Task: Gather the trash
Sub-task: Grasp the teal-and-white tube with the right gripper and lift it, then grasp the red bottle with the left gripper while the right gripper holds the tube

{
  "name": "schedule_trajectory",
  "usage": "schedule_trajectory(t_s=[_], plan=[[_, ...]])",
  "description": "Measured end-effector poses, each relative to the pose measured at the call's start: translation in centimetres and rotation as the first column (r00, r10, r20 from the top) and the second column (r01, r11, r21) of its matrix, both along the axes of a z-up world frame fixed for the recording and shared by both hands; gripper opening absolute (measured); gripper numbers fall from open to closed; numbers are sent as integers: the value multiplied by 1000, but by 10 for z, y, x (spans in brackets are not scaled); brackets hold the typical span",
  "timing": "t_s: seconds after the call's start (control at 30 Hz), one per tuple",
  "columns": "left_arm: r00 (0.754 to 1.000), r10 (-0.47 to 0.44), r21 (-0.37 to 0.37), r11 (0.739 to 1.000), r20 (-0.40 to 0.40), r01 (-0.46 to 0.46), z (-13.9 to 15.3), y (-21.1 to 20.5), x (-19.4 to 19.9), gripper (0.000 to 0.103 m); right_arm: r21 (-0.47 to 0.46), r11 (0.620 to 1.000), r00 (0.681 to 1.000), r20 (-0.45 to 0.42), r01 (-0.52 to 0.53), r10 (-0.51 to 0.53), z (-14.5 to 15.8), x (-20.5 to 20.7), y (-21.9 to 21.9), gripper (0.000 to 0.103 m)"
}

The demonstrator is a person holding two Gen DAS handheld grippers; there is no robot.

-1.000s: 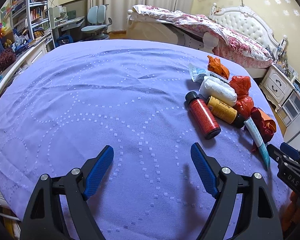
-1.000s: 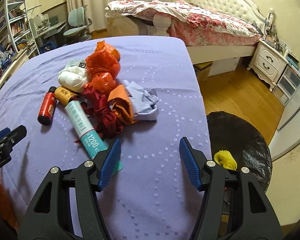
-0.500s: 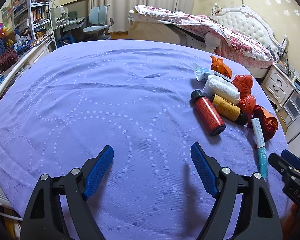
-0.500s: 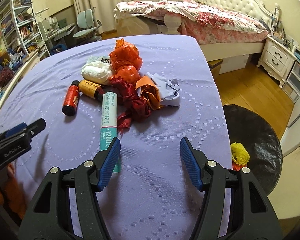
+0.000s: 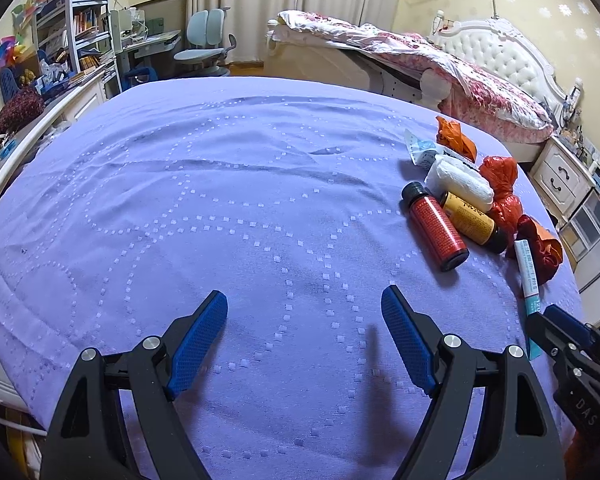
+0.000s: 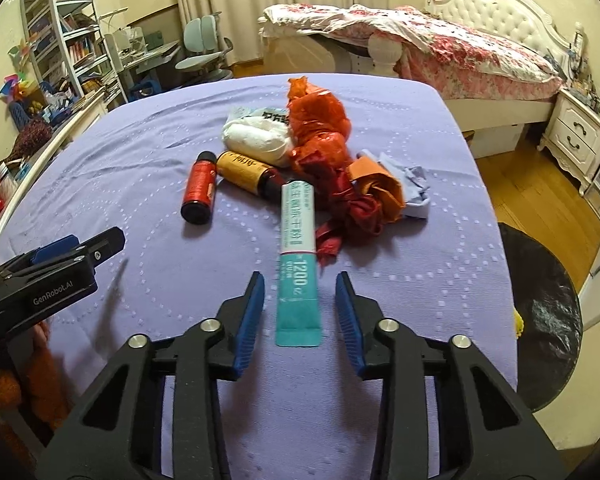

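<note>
Swinging over from beside it, the right gripper [image 6: 300, 300] is closing its jaws, not yet touching, around the flat teal-and-white plastic tube [image 6: 297, 264] lying between them; centring before squeezing looks wise.

Landmark: white tufted bed [image 6: 480, 48], floral quilt
Walls: yellow, behind its headboard
Floor: wood [image 6: 540, 200], beside it
Nightstand: white [image 6: 576, 136], right of it
Curtains: cream [image 5: 252, 4], left of it
Bookshelf: white [image 5: 68, 32], far left
</note>
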State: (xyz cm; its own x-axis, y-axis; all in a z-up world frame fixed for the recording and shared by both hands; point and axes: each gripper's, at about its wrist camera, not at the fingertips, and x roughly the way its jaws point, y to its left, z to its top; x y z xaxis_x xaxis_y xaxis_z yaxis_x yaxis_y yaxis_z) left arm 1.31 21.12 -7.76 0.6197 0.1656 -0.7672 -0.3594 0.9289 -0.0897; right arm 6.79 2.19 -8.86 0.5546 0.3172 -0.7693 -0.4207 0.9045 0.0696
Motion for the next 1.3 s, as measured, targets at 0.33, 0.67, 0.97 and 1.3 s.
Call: schedule_trajectory(t_s=[0.33,0.67,0.97,1.3], plan=[[1000,-6,11,1000,0,6,1,-1,0,79,-17,1000,999,26,-26,27,-2,-11,8,21],[999,-38,18,999,14,38,5,-15,8,79,17,1000,997,75,-6,5,15,-9,-2,20],[995,-99,25,995,23,98,7,-39,30,79,42,998,994,97,52,-56,24,10,-26,20],[992,-122,50,991,21,121,8,-55,54,79,89,987,987,72,137,-144,19,38,-62,20]])
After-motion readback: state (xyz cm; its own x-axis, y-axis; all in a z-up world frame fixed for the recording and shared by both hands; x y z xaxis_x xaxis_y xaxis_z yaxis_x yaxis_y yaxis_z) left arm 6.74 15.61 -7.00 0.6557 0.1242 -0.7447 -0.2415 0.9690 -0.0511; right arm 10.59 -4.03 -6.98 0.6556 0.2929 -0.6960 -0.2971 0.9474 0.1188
